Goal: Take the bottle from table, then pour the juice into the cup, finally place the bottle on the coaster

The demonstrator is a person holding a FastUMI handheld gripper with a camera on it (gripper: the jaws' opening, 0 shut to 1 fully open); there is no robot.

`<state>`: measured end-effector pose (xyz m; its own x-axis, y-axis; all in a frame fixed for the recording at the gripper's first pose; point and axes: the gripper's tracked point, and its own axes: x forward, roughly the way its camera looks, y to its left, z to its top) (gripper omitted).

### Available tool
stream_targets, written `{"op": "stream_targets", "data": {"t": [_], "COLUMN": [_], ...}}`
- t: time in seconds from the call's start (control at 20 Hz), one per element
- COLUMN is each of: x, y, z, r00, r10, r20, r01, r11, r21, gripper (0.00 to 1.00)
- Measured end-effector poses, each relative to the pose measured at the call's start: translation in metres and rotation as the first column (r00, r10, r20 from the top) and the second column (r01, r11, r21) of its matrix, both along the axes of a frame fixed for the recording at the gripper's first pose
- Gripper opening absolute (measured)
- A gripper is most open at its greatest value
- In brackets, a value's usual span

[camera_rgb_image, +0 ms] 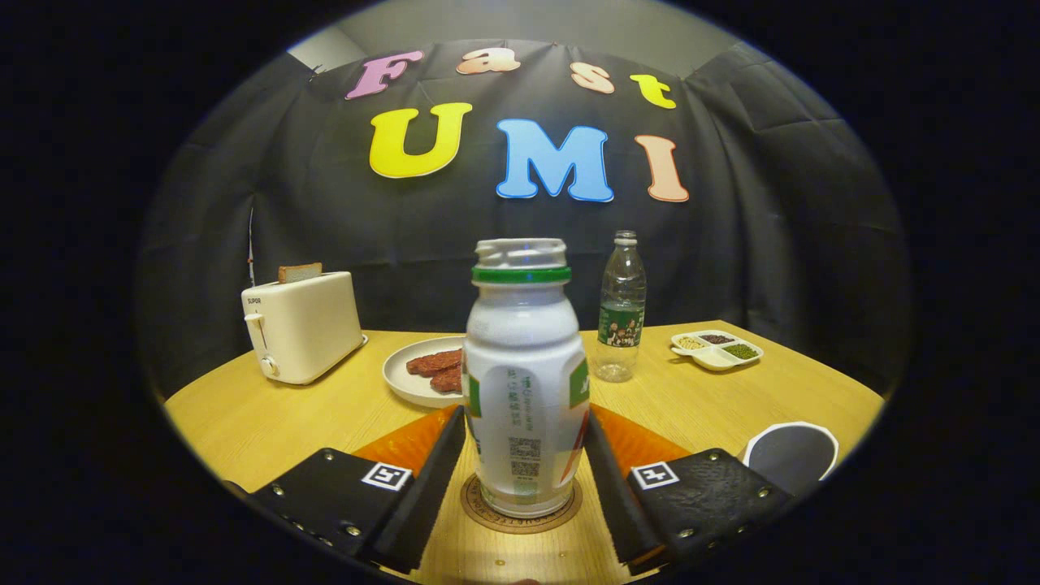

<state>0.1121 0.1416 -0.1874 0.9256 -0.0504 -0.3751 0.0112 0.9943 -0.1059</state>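
Observation:
A white juice bottle point(524, 382) with a green neck ring and an open top stands upright on a round brown coaster point(561, 510). My gripper point(525, 416) has the bottle between its two black fingers point(439, 467), and both tips press against its sides at mid-height. A white cup point(792, 455) with a dark inside stands on the table beside the right finger.
The wooden table point(244, 422) carries a white toaster point(301, 325) with a slice of bread, a plate point(402, 378) of reddish meat slices, a clear water bottle point(622, 309) and a divided snack dish point(717, 349). An orange mat point(406, 443) lies behind the fingers.

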Motion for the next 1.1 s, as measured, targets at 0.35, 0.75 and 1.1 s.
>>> {"op": "stream_targets", "data": {"t": [0.35, 0.75, 1.1], "x": [-0.001, -0.002, -0.026], "y": [0.006, 0.01, 0.003], "z": [0.032, 0.146, 0.212], "r00": [0.996, 0.954, 0.912], "r10": [0.024, 0.044, 0.042], "r20": [0.082, 0.297, 0.408], "r01": [-0.026, -0.06, -0.083], "r11": [0.999, 0.997, 0.993], "r21": [0.025, 0.046, 0.083], "gripper": [0.93, 0.92, 0.92]}}
